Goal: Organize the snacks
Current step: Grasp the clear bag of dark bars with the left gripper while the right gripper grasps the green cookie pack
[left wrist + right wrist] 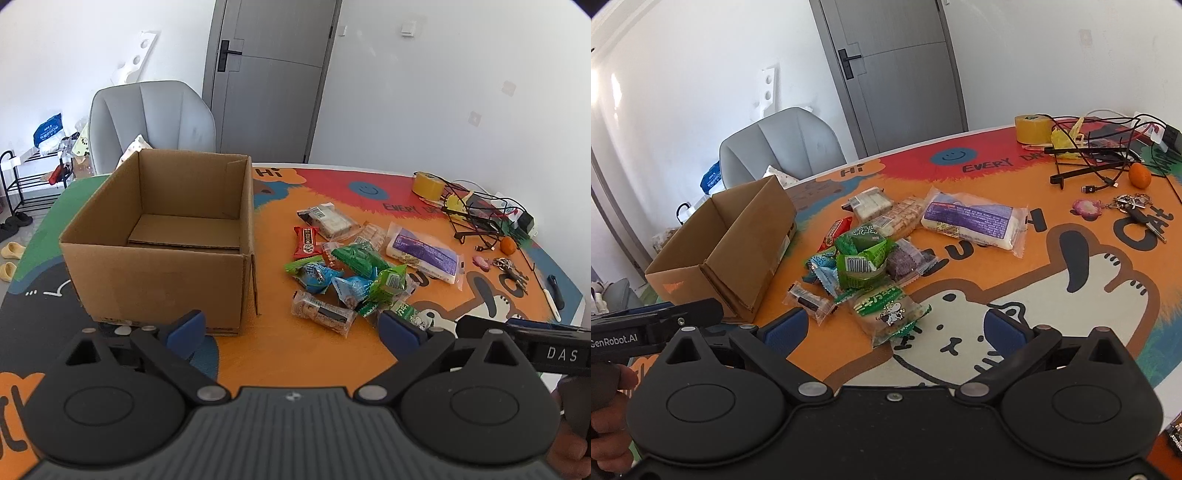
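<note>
Both claws wide, empty: left claw (pixel 291 328), right claw (pixel 894 328) | snack pile (pixel 871 258) mid-frame: light, crinkly, slippery wrappers; pinch across packet middle | cardboard box (pixel 162 236) left, open.

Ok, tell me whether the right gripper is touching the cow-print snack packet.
Apart. In the right wrist view the right gripper is open, and bare tablecloth shows between each blue fingertip and the cow-print snack packet.

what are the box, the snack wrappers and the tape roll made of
The box looks like plain brown corrugated cardboard, matte, with folded flaps lying inside on its bottom. The snack wrappers seem to be thin plastic film: glossy, crinkled, some clear enough to show the food, with crimped zigzag ends. The tape roll looks like yellowish-tan adhesive tape, smooth; whether paper or plastic backed, I cannot tell.
</note>
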